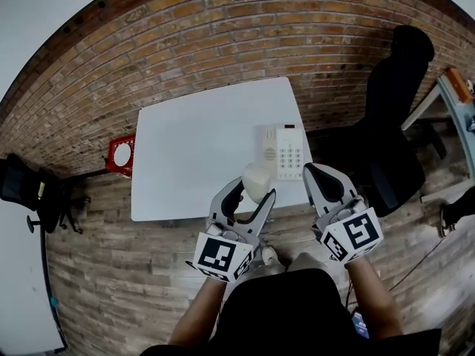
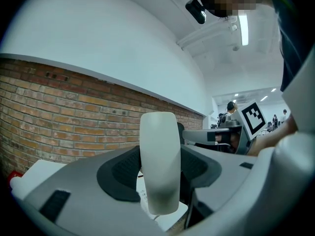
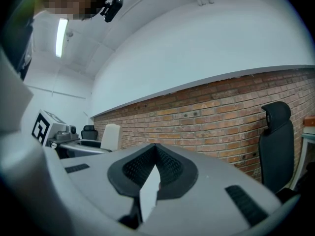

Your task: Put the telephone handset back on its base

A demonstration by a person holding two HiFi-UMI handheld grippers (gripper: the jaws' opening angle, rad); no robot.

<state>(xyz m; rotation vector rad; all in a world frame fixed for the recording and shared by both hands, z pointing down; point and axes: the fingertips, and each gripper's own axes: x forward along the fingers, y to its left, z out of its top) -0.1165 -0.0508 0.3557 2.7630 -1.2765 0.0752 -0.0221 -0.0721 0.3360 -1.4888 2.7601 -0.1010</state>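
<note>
Currently the left gripper (image 1: 254,190) is closed on the handset (image 1: 257,179), its two pads pressed against the cream body from either side. In the left gripper view the handset (image 2: 158,161) stands upright between the jaws, with one rounded end above them. From the head view it is held in the air over the near edge of the table (image 1: 197,150), just left of the base (image 1: 289,153) and not touching it.

The base sits flat at the table's right edge, toward the near right corner, keypad facing up and its left side bare.

The right gripper (image 1: 312,170) hovers at the near right corner, just beside the base's near end. In the right gripper view its jaws meet at the tips with nothing held between them (image 3: 155,154); only a white sliver of table shows below.

A black chair (image 1: 392,99) stands right of the table, and a red thing (image 1: 121,154) lies on the floor off its left edge.
</note>
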